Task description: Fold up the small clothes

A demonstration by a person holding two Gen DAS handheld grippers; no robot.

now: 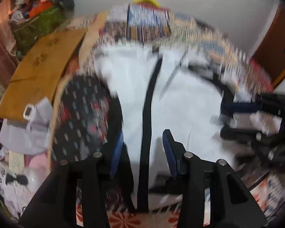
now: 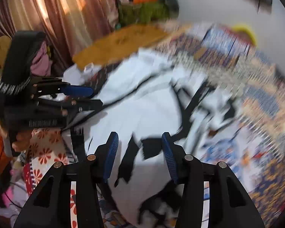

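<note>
One patterned bedspread (image 1: 209,43) in blue, orange and white covers the surface and carries everything else. On it lies one white garment (image 1: 184,104) with black trim, spread flat across the middle of both views; a single black band (image 1: 148,114) runs down its centre in the left wrist view, and in the right wrist view several black strips and patches cross it, though blur hides their exact count. One dark printed cloth (image 1: 81,114) with red and pale marks lies just beside the garment's left edge. One tan board (image 1: 39,72) with flower marks sits beyond that, and one green bundle (image 1: 39,22) of mixed items stands in the far corner by one pink curtain (image 2: 53,15).

Two grippers are in view. The left gripper (image 1: 142,148) hangs above the garment with its two blue pads apart, the black band showing between them, nothing gripped. The right gripper (image 2: 140,152) also stands parted over the white cloth, a black patch between its pads, which press on nothing.
</note>
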